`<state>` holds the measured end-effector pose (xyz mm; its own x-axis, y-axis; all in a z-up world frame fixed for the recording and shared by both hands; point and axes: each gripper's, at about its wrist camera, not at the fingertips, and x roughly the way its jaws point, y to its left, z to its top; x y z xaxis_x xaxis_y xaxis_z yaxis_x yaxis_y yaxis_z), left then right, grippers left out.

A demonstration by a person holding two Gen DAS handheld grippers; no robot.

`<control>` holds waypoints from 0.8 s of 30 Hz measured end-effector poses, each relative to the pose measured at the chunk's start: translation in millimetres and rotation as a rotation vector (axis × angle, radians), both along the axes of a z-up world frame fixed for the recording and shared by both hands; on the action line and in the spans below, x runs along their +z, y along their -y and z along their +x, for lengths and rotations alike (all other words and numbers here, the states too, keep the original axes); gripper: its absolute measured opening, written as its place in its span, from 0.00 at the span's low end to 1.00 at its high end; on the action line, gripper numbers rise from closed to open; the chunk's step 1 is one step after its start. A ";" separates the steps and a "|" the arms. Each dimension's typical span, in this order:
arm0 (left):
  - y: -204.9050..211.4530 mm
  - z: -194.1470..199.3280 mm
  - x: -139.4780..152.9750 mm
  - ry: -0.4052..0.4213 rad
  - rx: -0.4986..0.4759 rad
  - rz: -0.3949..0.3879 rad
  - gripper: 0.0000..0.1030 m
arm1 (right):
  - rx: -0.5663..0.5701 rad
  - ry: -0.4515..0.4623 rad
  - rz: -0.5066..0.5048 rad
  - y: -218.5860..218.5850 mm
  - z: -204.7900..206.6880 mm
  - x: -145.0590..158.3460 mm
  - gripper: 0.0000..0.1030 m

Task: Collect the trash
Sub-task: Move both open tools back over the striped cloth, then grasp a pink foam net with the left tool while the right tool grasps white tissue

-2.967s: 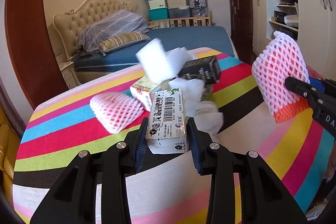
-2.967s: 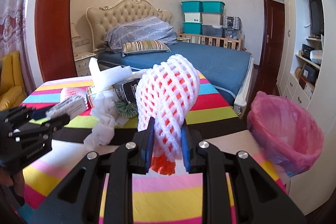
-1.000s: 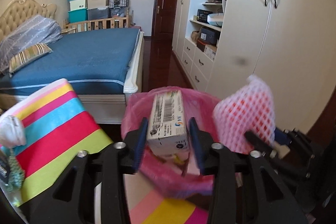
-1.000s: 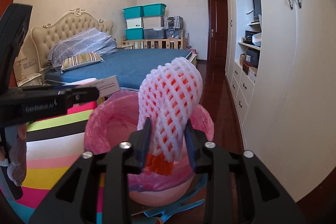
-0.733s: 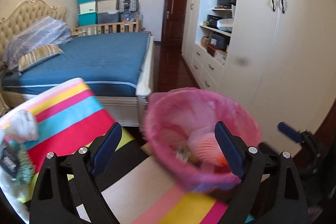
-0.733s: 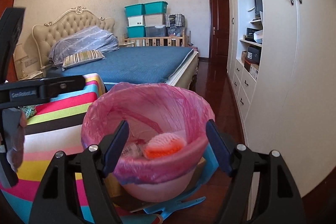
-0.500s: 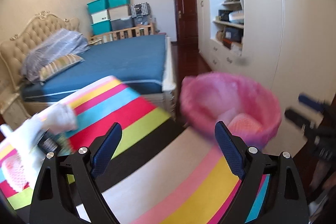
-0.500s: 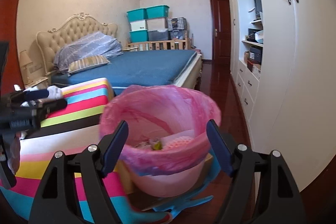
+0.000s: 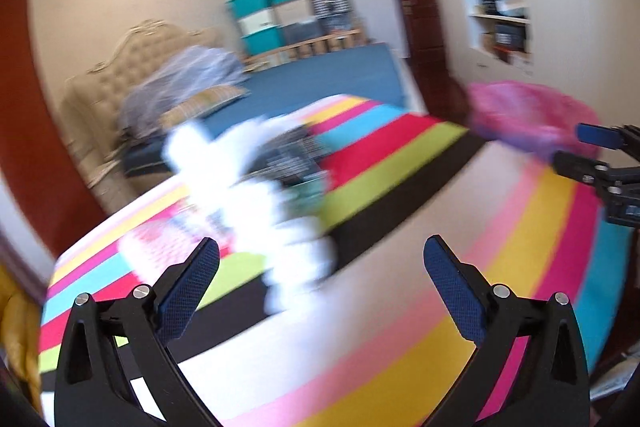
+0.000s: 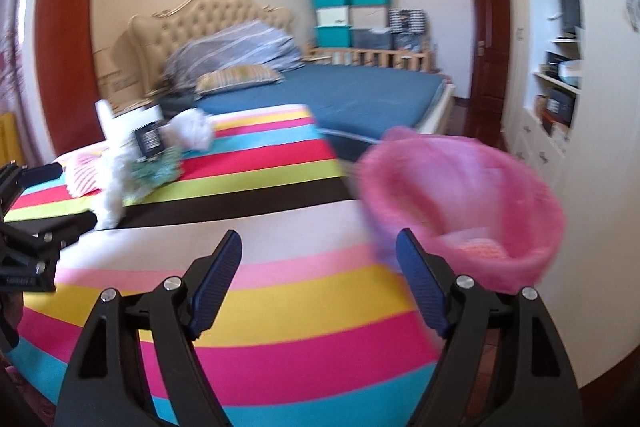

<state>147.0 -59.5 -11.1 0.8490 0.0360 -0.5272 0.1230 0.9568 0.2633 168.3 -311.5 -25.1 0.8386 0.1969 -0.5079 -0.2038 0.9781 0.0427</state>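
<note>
A pile of trash lies at the far left of the striped table (image 10: 280,291): white crumpled tissue (image 9: 272,211), a black box (image 10: 150,141), a pink foam net (image 10: 82,173) and a green scrap (image 10: 158,171). The view is blurred. The pink-lined bin (image 10: 460,203) stands off the table's right edge with a pink foam net (image 10: 482,247) inside; it also shows in the left wrist view (image 9: 528,115). My left gripper (image 9: 320,267) is open and empty over the table, close to the tissue. My right gripper (image 10: 320,261) is open and empty beside the bin.
A bed with a blue cover (image 10: 340,95) and a tufted headboard (image 10: 208,11) stands behind the table. White cupboards and shelves (image 10: 560,75) line the right wall, with a dark door (image 10: 488,39) beyond. My right gripper shows at the right edge of the left wrist view (image 9: 600,163).
Both grippers opened over the bin and dropped the carton and the foam net into it. Both have since swung back left toward the table and the pile.
</note>
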 end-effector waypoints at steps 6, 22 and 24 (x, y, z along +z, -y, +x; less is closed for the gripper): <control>-93.1 -7.1 5.4 0.028 0.220 -0.008 0.93 | 0.153 -0.047 -0.028 -83.6 6.6 -0.1 0.75; -191.6 -30.1 1.7 0.017 0.375 -0.133 0.93 | 0.250 -0.181 -0.119 -220.3 48.8 -8.7 0.74; -196.3 -26.3 3.0 0.014 0.382 -0.157 0.93 | 0.248 -0.184 -0.126 -225.1 50.2 -9.2 0.74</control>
